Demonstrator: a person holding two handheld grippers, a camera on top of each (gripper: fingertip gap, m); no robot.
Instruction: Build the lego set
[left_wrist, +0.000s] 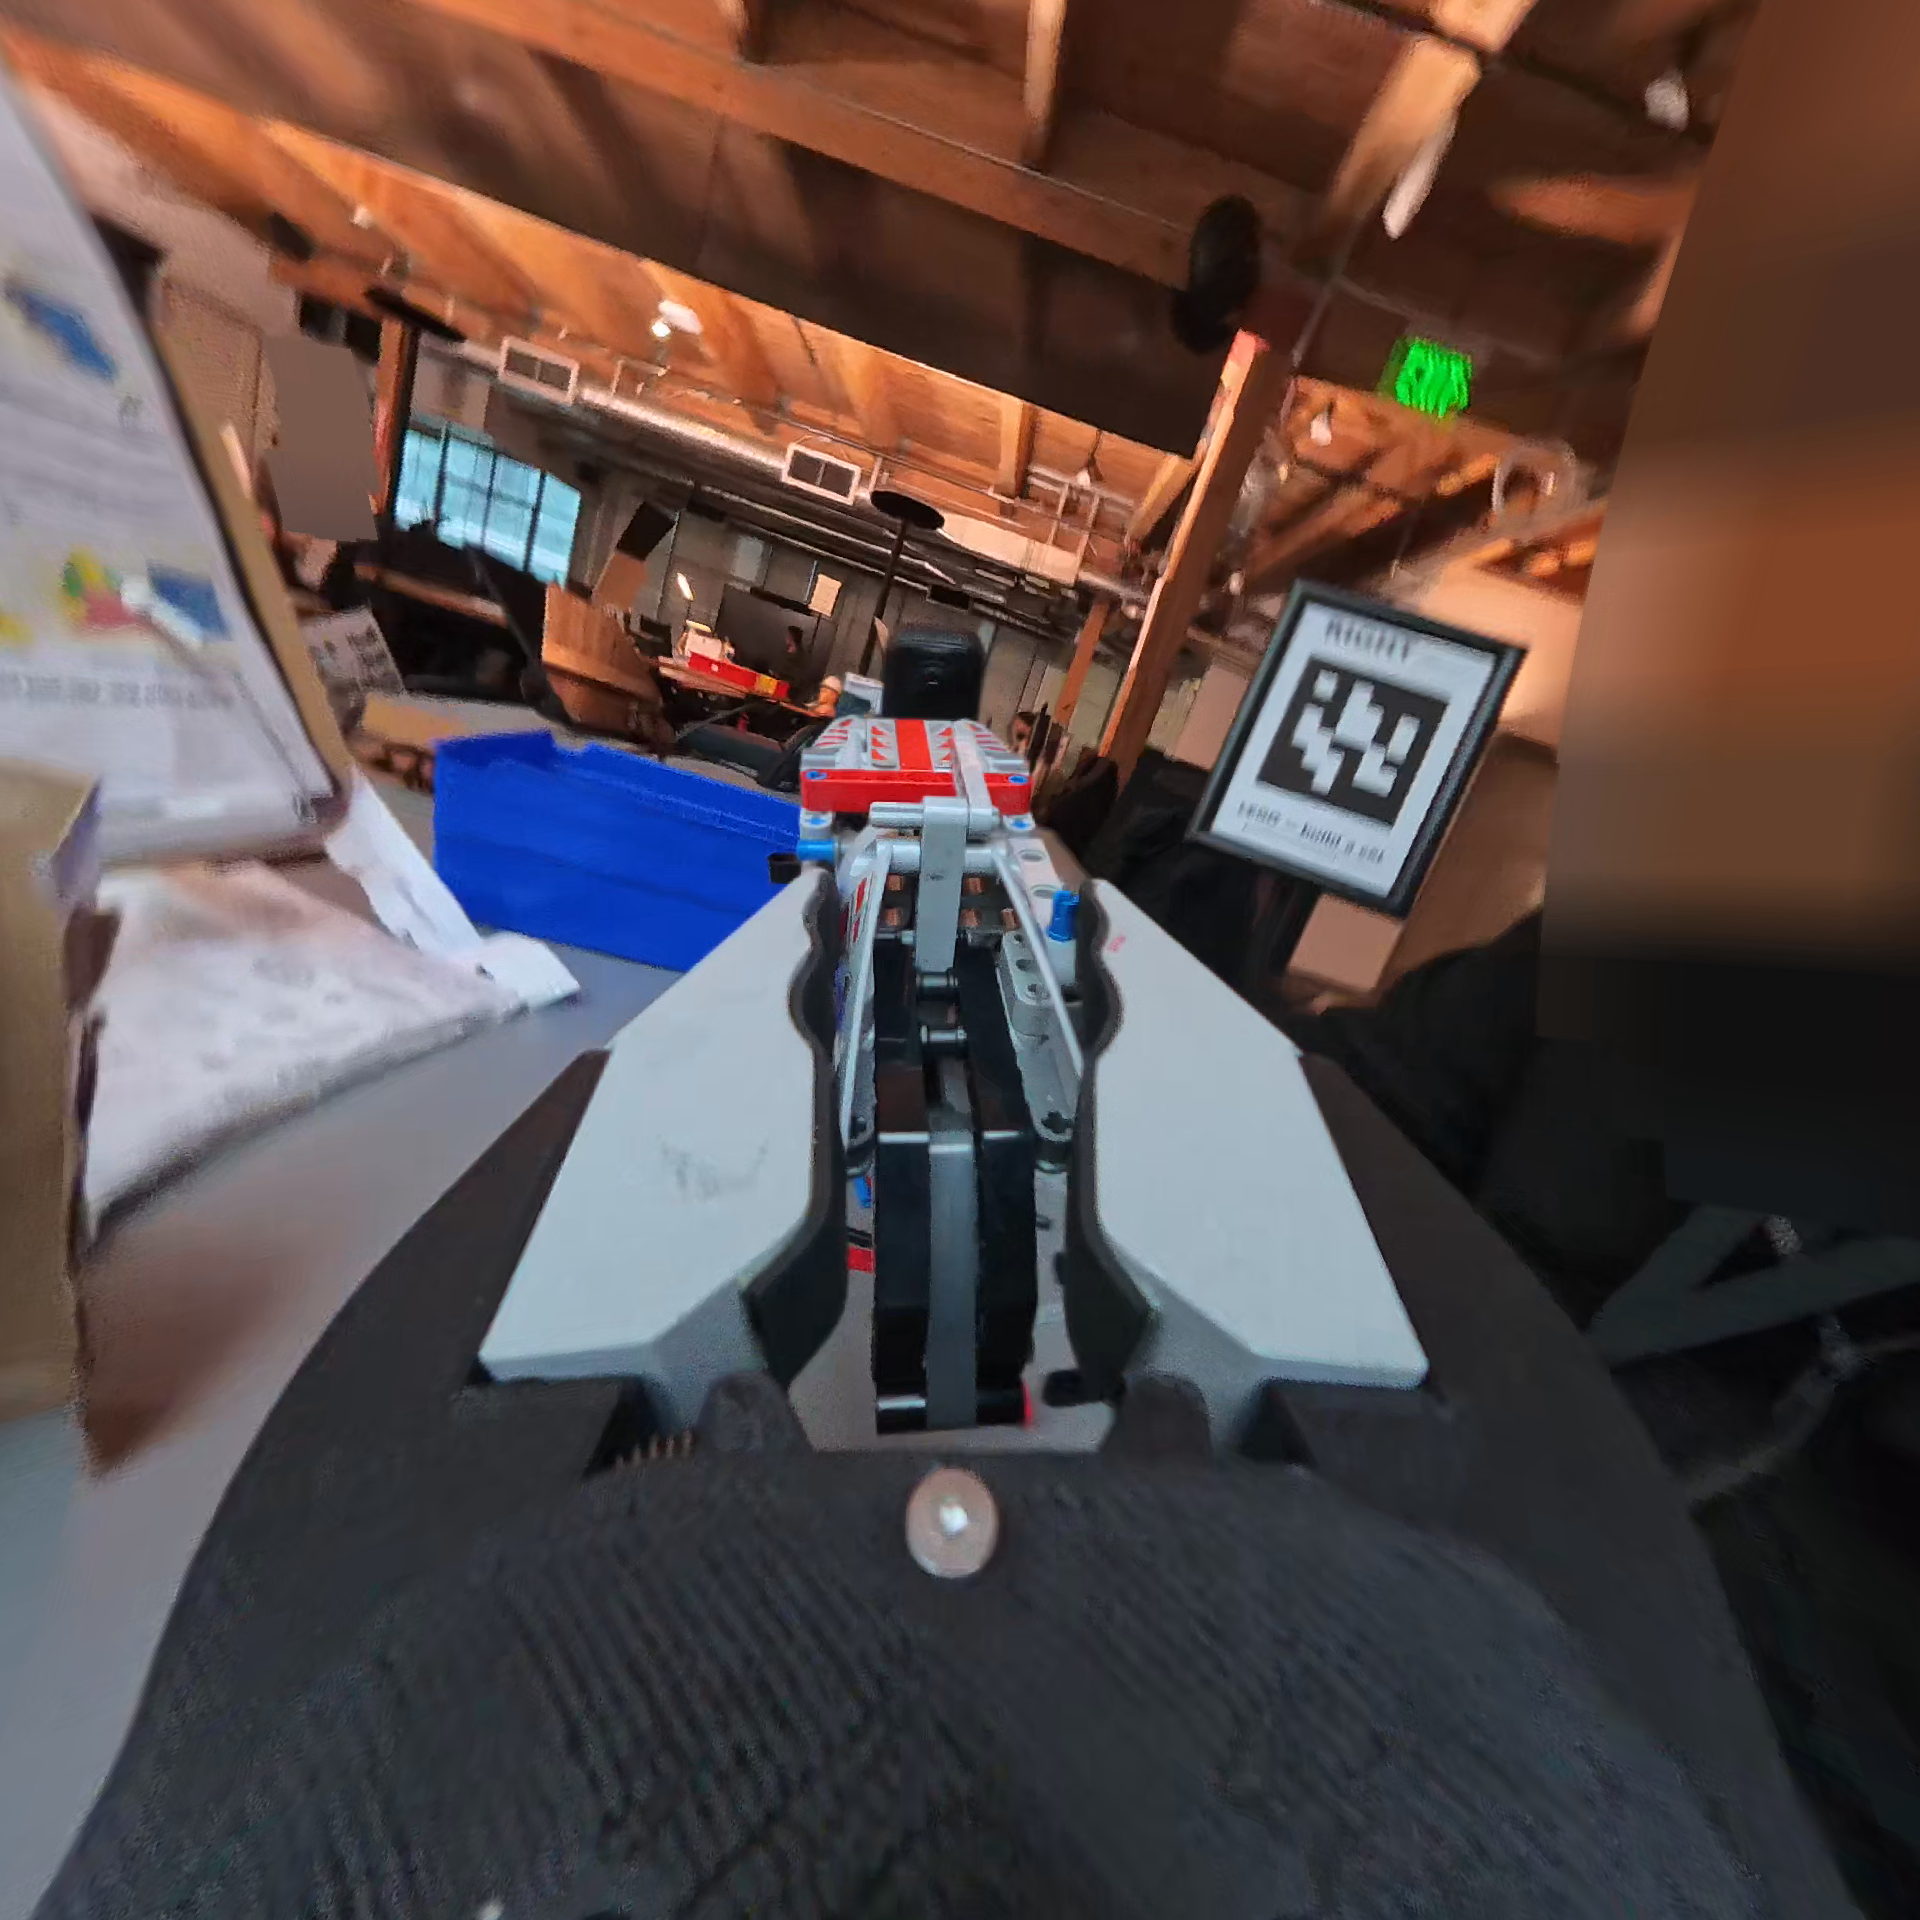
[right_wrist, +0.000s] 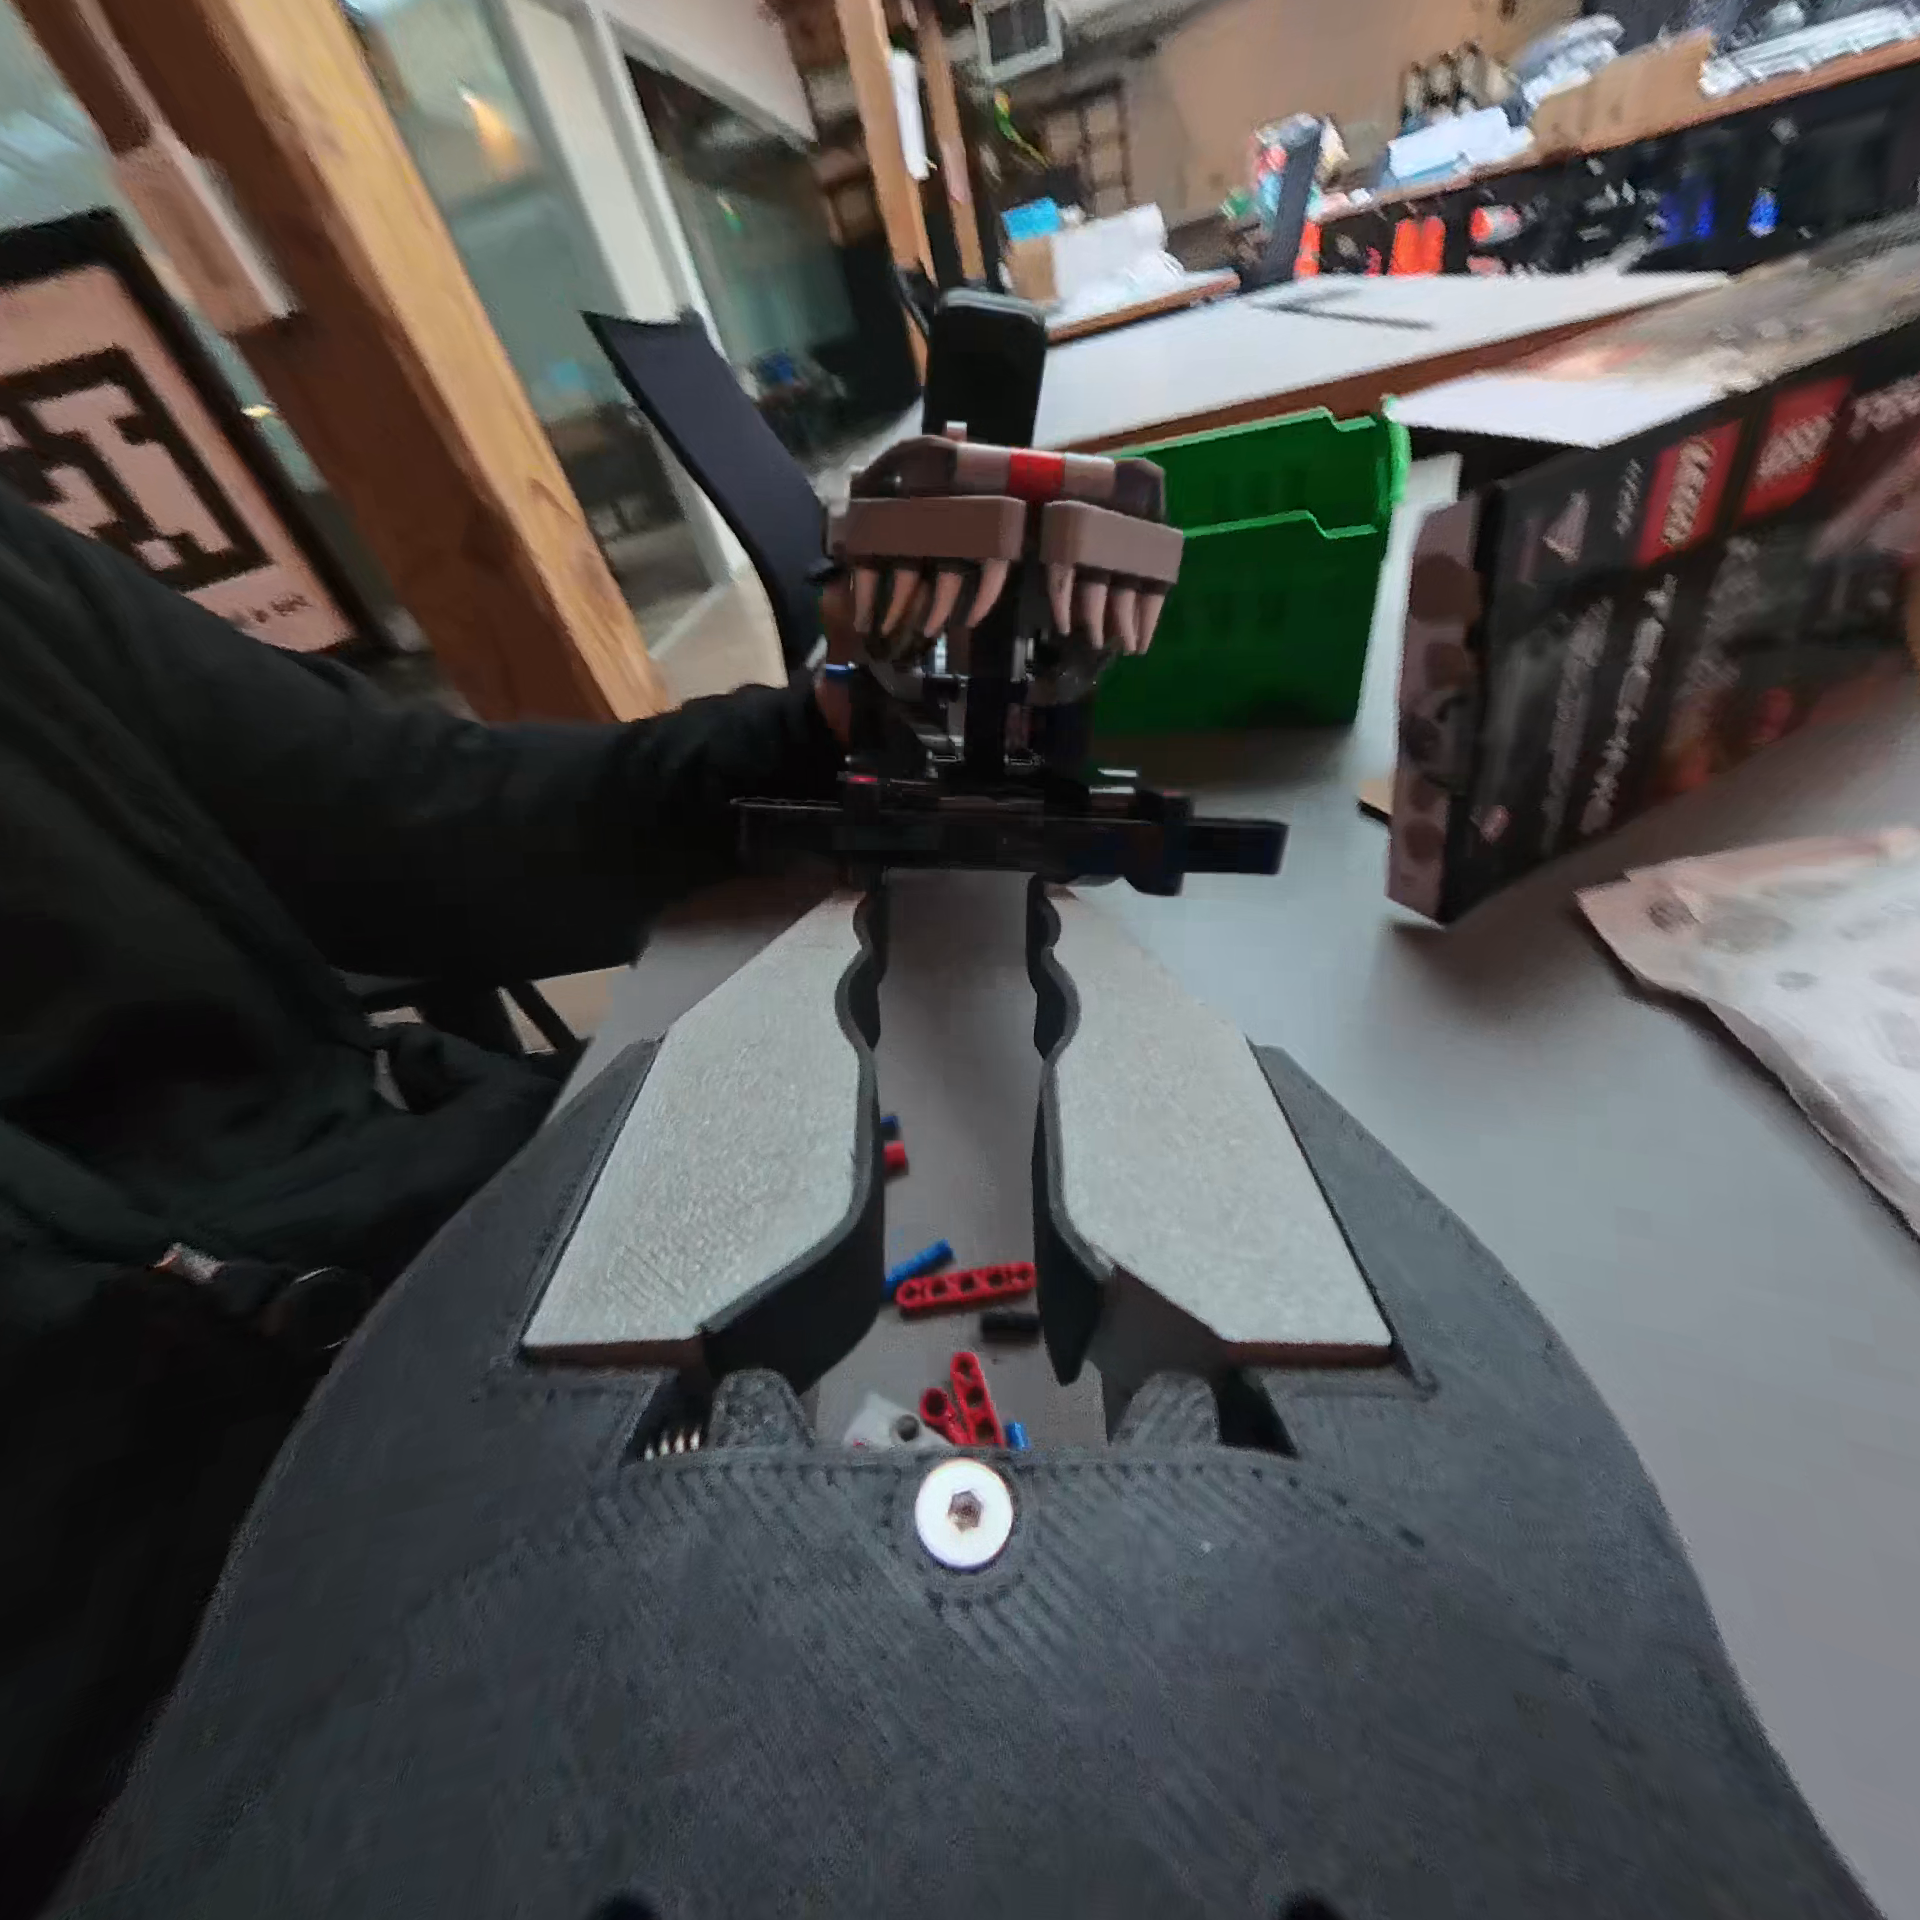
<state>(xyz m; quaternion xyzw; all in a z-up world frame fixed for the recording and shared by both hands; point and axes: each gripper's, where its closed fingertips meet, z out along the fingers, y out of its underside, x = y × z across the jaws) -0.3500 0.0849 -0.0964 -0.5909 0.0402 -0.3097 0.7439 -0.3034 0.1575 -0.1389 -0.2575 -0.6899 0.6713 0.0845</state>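
Mid-assembly: left gripper (left_wrist: 951, 935) clamps the grey, black and red lego model (left_wrist: 940, 997); right gripper (right_wrist: 954, 914), parted and empty, must next fetch loose red beams (right_wrist: 964, 1286) from the tabletop (right_wrist: 1455, 1091).

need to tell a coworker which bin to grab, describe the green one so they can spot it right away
Start at the grey table in the right wrist view and look past the lego model held up in front of the jaws. Just behind and right of the model stands the green bin, left of the dark lego box. It is the only bright green thing there, with a stepped cut-out front.
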